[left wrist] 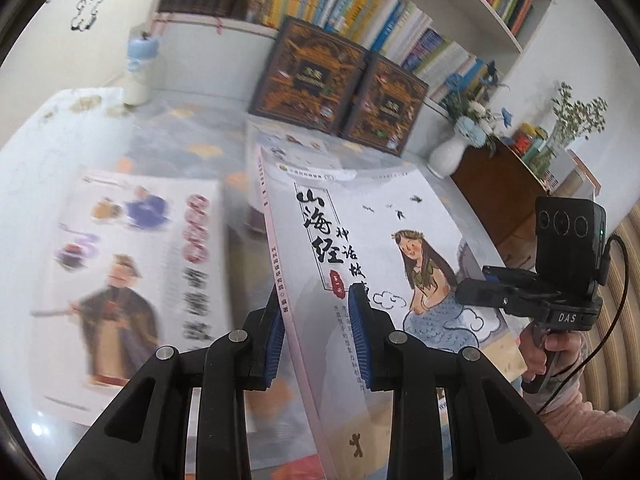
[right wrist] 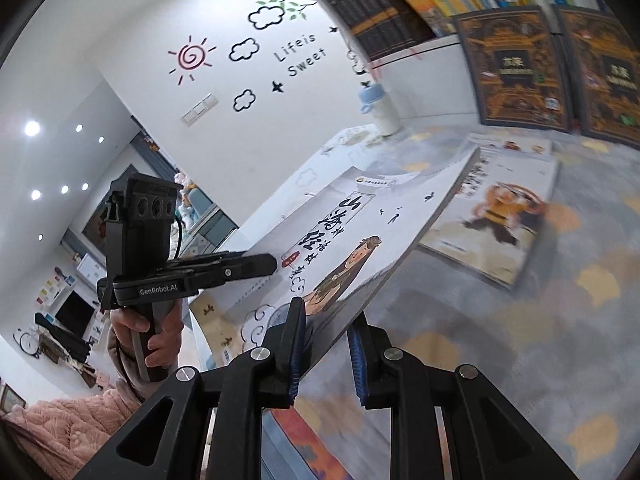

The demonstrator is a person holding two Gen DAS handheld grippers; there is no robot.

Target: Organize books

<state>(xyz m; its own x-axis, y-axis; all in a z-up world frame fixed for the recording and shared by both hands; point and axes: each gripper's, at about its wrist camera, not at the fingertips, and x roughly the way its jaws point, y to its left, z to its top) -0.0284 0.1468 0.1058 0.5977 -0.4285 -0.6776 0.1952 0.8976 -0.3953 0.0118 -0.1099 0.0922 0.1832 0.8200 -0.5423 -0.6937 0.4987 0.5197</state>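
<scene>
A white book with a long-haired girl and black characters on its cover (left wrist: 380, 220) (right wrist: 360, 232) hangs tilted above the table, held at both sides. My left gripper (left wrist: 318, 328) is shut on its spine edge, blue pads on either face. My right gripper (right wrist: 326, 344) is shut on the opposite edge, near the lower corner. Each gripper shows in the other's view: the right gripper (left wrist: 468, 294) at the book's right side, the left gripper (right wrist: 268, 262) on the cover. A second book with a robed man (left wrist: 132, 272) lies flat on the table at the left.
Another book with a yellow figure (right wrist: 500, 208) lies flat under the raised one. Two dark ornate boxed volumes (left wrist: 320, 76) (left wrist: 384, 108) lean against full bookshelves (left wrist: 340, 4). A blue-capped bottle (left wrist: 138, 68) and a white vase with flowers (left wrist: 448, 156) stand on the patterned tablecloth (right wrist: 560, 320).
</scene>
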